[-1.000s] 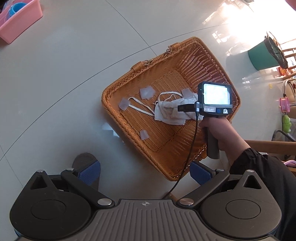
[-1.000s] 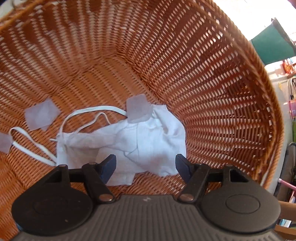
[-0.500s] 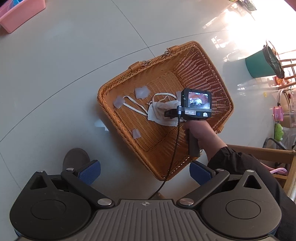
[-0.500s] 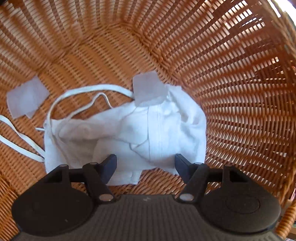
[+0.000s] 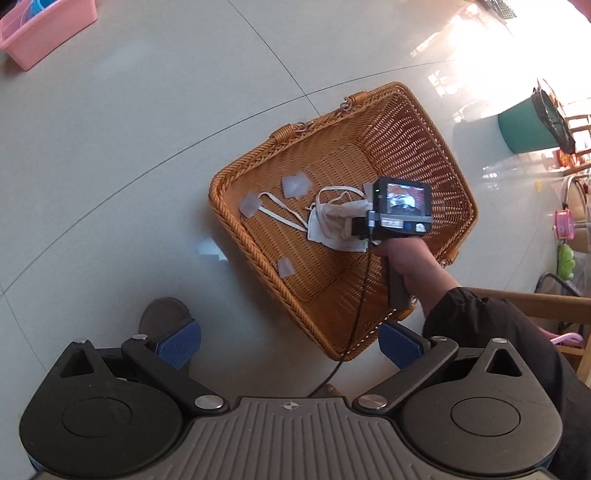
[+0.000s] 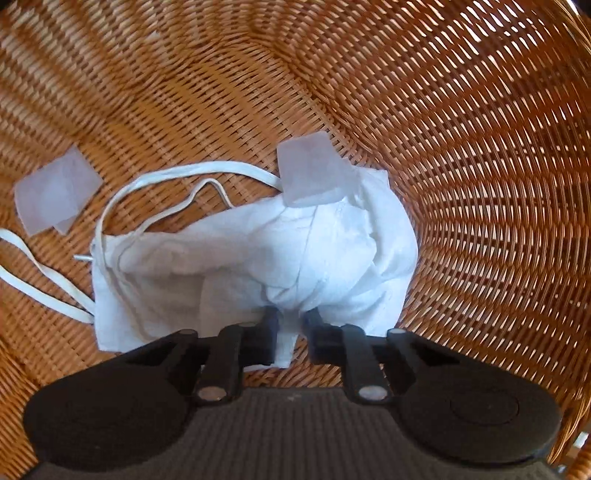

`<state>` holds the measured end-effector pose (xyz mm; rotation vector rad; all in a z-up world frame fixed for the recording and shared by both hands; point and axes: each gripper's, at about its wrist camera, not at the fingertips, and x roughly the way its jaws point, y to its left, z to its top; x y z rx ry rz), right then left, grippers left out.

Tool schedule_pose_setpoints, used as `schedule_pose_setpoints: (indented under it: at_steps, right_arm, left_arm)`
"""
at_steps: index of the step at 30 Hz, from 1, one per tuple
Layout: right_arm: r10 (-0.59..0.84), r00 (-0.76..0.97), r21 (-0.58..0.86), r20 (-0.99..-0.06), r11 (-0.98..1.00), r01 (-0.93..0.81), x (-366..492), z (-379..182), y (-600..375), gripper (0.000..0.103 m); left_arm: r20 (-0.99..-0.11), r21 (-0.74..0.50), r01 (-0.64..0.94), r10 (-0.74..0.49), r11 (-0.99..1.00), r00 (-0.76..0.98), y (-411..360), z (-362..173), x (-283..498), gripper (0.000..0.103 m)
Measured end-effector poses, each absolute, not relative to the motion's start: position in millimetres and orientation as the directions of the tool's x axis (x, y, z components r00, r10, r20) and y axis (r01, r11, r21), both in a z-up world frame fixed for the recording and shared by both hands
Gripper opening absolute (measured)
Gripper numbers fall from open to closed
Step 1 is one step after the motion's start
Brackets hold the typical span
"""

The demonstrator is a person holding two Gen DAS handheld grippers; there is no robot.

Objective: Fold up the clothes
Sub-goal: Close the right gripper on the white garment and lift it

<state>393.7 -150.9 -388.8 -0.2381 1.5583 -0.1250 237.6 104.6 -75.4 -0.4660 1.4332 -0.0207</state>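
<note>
The white garment lies crumpled on the floor of the wicker basket, its straps trailing left among translucent tabs. Your right gripper has its fingers drawn nearly together on a bunched fold at the near edge. Your left gripper hangs outside the basket, fingers wide apart, holding nothing.

Risks, by judgement: the pinch takes only a small fold, so thin cloth may slip free. A strap or tab may snag the weave on lifting.

The basket sits on a pale, glossy tiled floor. A pink bin and a green bucket stand well apart.
</note>
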Motion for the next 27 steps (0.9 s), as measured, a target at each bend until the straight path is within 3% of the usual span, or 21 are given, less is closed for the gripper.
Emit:
schedule_pose_setpoints:
  at_steps: [7,27]
  right_arm:
    - [-0.169,0.018,-0.169,-0.986,0.986,-0.004,392,-362,-156,0.008]
    - [-0.024,0.136,-0.003,-0.99,0.987,0.16,349,-207,-172,0.006]
  left_arm:
    - [-0.944,-0.322,-0.265,-0.289,0.909,0.159,107,-76,238,0.103]
    - [-0.95,-0.295,-0.223,-0.26,0.929,0.175,94,-75,242,0.103]
